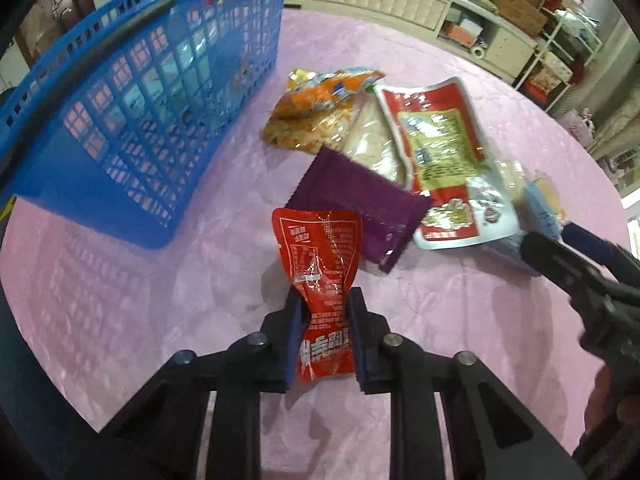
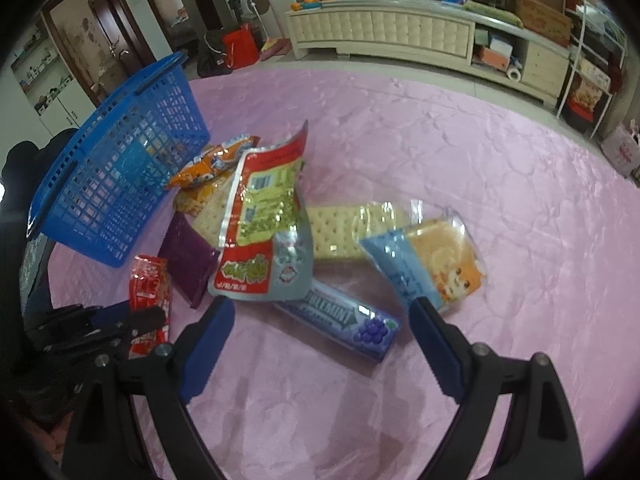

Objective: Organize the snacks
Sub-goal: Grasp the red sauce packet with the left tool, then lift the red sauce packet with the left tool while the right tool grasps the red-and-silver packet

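Note:
My left gripper (image 1: 325, 304) is shut on a small red snack packet (image 1: 320, 256), pinched at its waist and lifted just off the pink cloth; in the right wrist view the red snack packet (image 2: 149, 280) shows at the left. The blue basket (image 1: 132, 120) stands to the upper left. A heap of snacks lies beyond: a purple packet (image 1: 360, 208), a red-and-silver pouch (image 1: 440, 152), an orange bag (image 1: 320, 96). My right gripper (image 2: 322, 310) is open above a grape mint pack (image 2: 340, 324), with a blue cake packet (image 2: 428, 264) by its right finger.
A pink cloth (image 2: 440, 140) covers the round table. Crackers (image 2: 336, 232) lie under the pouch. The right gripper (image 1: 580, 268) reaches in at the right of the left wrist view. A low cabinet (image 2: 400, 28) and shelves stand behind the table.

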Demonstrator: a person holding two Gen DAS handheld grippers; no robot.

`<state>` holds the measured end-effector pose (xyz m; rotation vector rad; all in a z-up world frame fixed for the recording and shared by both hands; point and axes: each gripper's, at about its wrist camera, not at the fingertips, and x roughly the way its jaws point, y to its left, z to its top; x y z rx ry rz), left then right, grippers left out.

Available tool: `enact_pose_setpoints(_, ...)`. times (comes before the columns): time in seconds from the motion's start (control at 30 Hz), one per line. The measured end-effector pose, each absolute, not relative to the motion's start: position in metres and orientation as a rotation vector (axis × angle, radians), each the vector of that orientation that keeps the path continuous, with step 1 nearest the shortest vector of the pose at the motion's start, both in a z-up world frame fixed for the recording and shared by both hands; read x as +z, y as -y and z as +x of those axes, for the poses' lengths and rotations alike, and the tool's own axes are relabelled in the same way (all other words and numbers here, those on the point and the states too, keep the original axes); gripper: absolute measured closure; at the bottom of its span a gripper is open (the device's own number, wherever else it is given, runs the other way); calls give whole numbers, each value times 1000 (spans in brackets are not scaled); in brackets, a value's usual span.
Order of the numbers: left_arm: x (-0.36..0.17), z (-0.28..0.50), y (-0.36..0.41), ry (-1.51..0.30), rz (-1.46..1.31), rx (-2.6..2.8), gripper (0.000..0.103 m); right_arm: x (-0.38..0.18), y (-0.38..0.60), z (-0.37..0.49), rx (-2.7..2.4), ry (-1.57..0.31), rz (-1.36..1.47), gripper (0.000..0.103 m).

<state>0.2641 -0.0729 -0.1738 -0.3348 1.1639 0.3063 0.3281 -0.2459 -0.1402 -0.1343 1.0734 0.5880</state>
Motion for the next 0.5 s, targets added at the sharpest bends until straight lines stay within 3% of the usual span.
enact_pose_setpoints(0.27,-141,263,86,-1057,-239,219,83,-138,234,337,627,-1048,-150,12)
enact_pose_setpoints(0.3,-140,265,83,-1050,-232,212,83,-139,232,339,627,-1046,-152,14)
enact_pose_setpoints(0.37,-137,269,82,-1038,-212,199,83,-139,228,342,632,-1034,-164,29)
enact_pose_setpoints(0.5,-136,276,74,-1019,-195,194,83,-145,220,350,653,-1042,-190,36)
